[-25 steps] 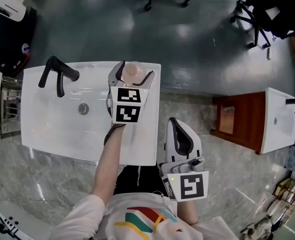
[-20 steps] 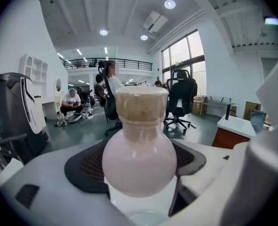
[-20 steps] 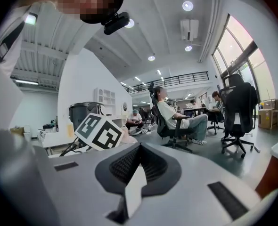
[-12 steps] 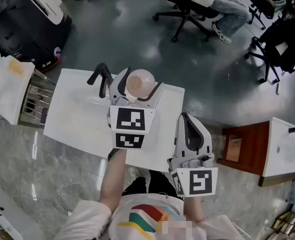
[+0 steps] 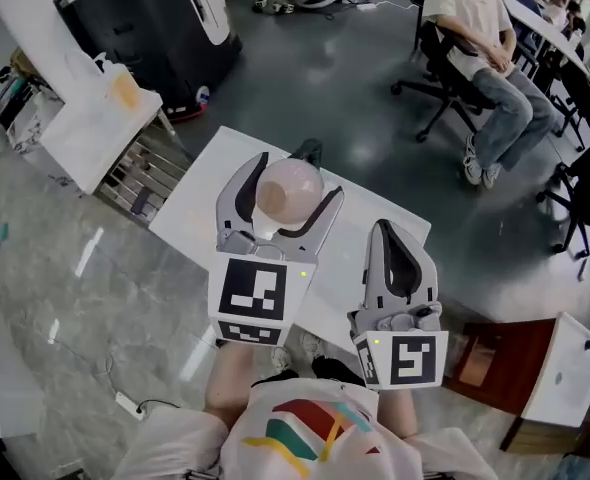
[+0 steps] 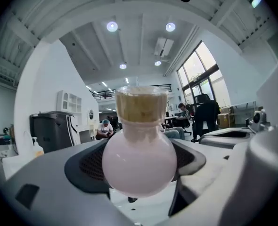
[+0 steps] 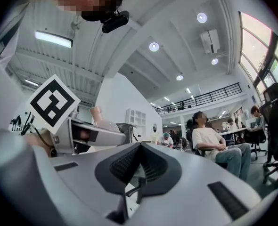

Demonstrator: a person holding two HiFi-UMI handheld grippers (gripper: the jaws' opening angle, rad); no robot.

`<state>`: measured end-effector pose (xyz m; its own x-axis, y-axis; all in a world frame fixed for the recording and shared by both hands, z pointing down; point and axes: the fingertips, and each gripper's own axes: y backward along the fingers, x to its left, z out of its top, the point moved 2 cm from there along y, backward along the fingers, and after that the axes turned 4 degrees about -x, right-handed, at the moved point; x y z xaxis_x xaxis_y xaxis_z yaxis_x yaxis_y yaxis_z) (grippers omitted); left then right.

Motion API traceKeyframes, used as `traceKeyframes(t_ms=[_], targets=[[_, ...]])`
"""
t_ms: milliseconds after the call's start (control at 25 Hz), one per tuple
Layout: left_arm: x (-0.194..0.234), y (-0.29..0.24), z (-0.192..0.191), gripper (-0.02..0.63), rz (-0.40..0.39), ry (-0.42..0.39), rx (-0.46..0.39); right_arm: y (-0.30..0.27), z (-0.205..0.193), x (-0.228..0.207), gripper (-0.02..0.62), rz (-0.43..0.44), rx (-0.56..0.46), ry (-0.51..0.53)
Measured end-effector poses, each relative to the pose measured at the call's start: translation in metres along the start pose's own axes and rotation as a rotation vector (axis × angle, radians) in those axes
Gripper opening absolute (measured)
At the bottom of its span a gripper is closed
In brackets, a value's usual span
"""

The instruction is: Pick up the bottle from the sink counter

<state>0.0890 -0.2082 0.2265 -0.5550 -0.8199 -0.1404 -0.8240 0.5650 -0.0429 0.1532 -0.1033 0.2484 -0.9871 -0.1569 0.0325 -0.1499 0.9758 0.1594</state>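
Observation:
A round pale-pink bottle (image 5: 283, 196) with a cork top sits between the jaws of my left gripper (image 5: 293, 183), which is shut on its belly and holds it well above the white sink counter (image 5: 200, 208). In the left gripper view the bottle (image 6: 139, 161) stands upright, its cork (image 6: 141, 106) pointing up. My right gripper (image 5: 392, 230) hovers to the right over the counter's near corner, shut and holding nothing. The right gripper view shows its own pads (image 7: 129, 166) meeting, with the left gripper's marker cube (image 7: 52, 102) and the bottle (image 7: 100, 119) off to the left.
The black faucet (image 5: 308, 151) peeks out behind the bottle. A black machine (image 5: 155, 18) and a white table (image 5: 85, 118) stand at the back left. A seated person (image 5: 480, 48) on an office chair is at the back right. A brown cabinet (image 5: 483, 363) and a second sink (image 5: 565, 373) lie at the lower right.
The left gripper has risen off the counter with the bottle in it, coming closer to the head camera. The head view has swung, and the right gripper has risen a little too.

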Motion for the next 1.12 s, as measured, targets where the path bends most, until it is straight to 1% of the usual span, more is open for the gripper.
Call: traceKeyframes(t_ms=[80,200,320,480,640,760,840,920,1120], targets=[[0.016,0.028,0.007,0.403,0.058,-0.012,-0.022,-0.008,0.007,0.02,0.011,0.052,-0.018,0.002],[0.043,0.069,0.016,0.403,0.169,-0.03,-0.071,-0.021,0.015,0.053,0.011,0.145,-0.042,0.001],[0.064,0.107,0.015,0.403,0.272,-0.056,-0.084,-0.026,0.019,0.084,0.011,0.224,-0.055,-0.003],[0.08,0.154,0.006,0.403,0.385,-0.017,-0.101,-0.025,0.019,0.122,0.011,0.32,-0.065,-0.01],[0.087,0.194,-0.006,0.403,0.486,-0.002,-0.108,-0.02,0.017,0.153,0.011,0.394,-0.061,-0.015],[0.09,0.219,-0.015,0.403,0.528,0.004,-0.11,-0.014,0.014,0.171,0.011,0.43,-0.053,-0.012],[0.091,0.229,-0.019,0.403,0.546,-0.013,-0.107,-0.011,0.013,0.18,0.011,0.444,-0.055,-0.005],[0.091,0.233,-0.022,0.403,0.563,-0.022,-0.099,-0.01,0.012,0.185,0.011,0.457,-0.053,-0.003],[0.093,0.236,-0.026,0.403,0.588,-0.013,-0.094,-0.011,0.01,0.188,0.011,0.477,-0.048,-0.005]])
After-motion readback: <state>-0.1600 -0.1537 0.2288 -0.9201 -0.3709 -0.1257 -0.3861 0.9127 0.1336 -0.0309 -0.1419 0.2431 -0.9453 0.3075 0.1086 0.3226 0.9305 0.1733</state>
